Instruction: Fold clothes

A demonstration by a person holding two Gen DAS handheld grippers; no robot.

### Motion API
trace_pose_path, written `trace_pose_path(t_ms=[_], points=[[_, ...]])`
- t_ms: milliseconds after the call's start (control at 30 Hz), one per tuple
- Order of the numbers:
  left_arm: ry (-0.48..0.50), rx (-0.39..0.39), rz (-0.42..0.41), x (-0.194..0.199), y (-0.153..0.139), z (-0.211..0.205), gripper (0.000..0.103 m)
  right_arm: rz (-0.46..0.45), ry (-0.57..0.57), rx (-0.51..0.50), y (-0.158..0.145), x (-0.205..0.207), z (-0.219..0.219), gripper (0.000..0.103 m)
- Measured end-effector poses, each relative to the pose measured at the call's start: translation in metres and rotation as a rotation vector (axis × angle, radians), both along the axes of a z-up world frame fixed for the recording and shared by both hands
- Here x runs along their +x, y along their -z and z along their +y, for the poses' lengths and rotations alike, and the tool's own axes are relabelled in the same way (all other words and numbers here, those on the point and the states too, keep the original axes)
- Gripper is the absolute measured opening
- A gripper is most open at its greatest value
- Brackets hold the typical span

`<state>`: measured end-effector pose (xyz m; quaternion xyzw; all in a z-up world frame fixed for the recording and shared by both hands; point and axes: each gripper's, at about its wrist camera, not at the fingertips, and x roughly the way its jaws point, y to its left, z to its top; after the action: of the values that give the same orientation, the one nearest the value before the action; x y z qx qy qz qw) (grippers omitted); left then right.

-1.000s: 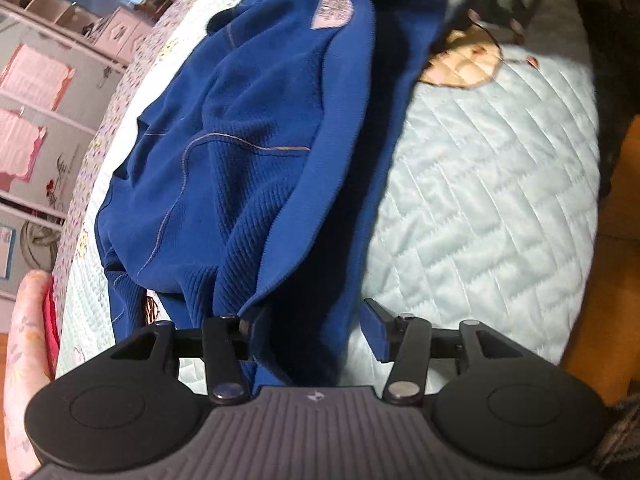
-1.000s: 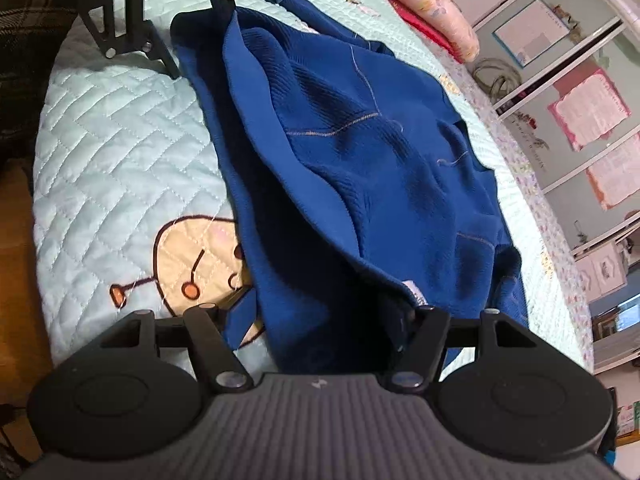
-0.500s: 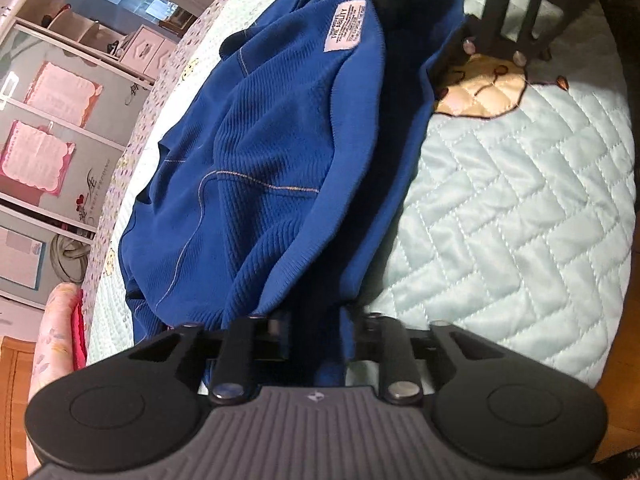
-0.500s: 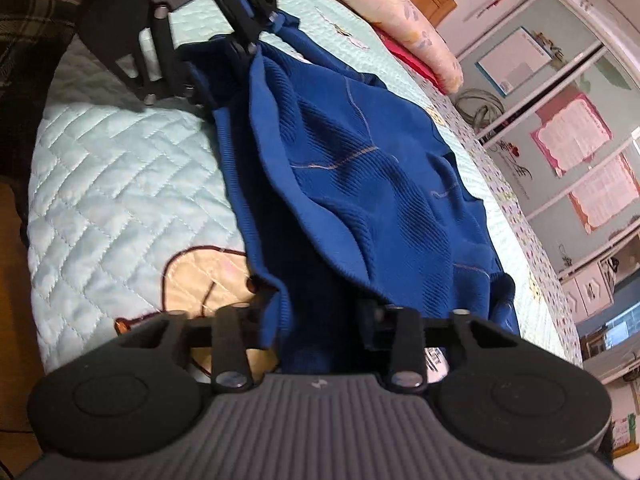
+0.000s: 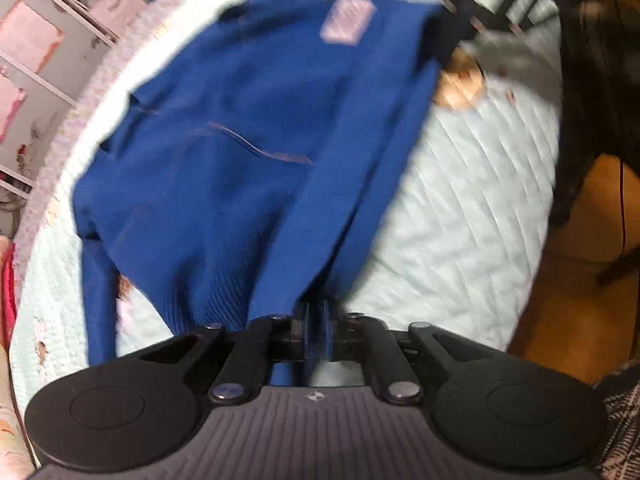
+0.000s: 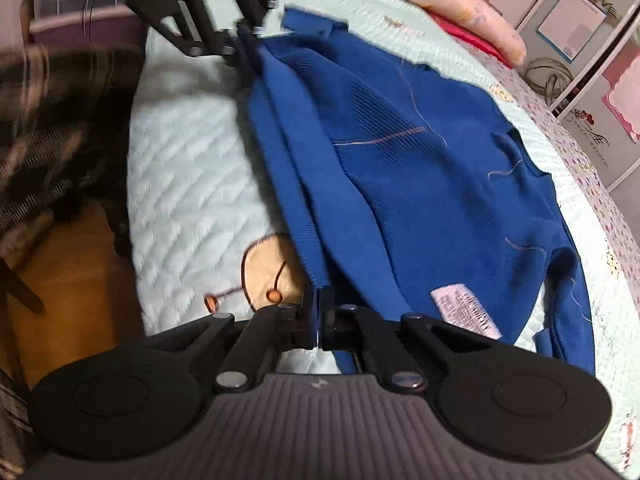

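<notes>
both claws now clamped on blue sweater [image 5: 248, 152] hem | left view blurred

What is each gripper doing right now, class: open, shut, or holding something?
Left gripper: shut on the hem of the blue sweater.
Right gripper: shut on the same hem, further along.

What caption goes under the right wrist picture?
Right gripper and left gripper pinch the blue sweater hem on the quilted bed cover.
</notes>
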<state>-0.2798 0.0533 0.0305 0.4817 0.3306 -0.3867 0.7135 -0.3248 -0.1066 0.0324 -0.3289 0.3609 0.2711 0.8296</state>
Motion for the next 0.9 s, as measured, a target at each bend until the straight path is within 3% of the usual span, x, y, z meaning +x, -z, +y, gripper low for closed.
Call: trace_pose_path(t_ms=[133,300,333,367,433,467,567,633,700,800,900], points=[[-0.046,-0.043,-0.021,-0.002,0.005,0.000,0.001,-0.041,0.003,-0.018,0.003,-0.005,0.013,0.000],[-0.024,-0.044,-0.043,-0.010,0.006,0.003,0.005,-0.070,-0.016,-0.045,0.010,-0.016,0.016,0.003],[-0.021,-0.054,-0.042,-0.013,0.005,0.004,0.005,-0.082,-0.014,-0.048,0.010,-0.017,0.015,0.010],[-0.021,-0.067,-0.036,-0.015,0.003,0.004,0.007,-0.100,-0.010,-0.050,0.010,-0.018,0.014,0.023],[-0.013,-0.082,-0.040,-0.018,0.002,0.002,0.021,-0.136,-0.001,-0.054,0.008,-0.020,0.012,0.036],[-0.004,-0.087,-0.048,-0.020,0.003,0.000,0.027,-0.137,0.004,-0.050,0.008,-0.019,0.010,0.038],[0.010,-0.087,-0.047,-0.019,0.009,-0.008,0.027,-0.102,0.015,-0.037,0.012,-0.013,0.009,0.037],[-0.002,-0.105,-0.010,-0.016,0.009,-0.012,0.021,-0.088,0.026,-0.034,0.014,-0.009,0.010,0.034],[-0.024,-0.121,0.054,-0.011,0.009,-0.015,0.003,-0.085,0.045,-0.030,0.017,-0.006,0.013,0.034],[-0.054,-0.141,0.072,-0.009,0.011,-0.019,0.002,-0.111,0.060,-0.043,0.022,-0.007,0.022,0.033],[-0.065,-0.152,0.047,-0.011,0.014,-0.024,0.003,-0.107,0.086,-0.027,0.024,-0.008,0.027,0.023]])
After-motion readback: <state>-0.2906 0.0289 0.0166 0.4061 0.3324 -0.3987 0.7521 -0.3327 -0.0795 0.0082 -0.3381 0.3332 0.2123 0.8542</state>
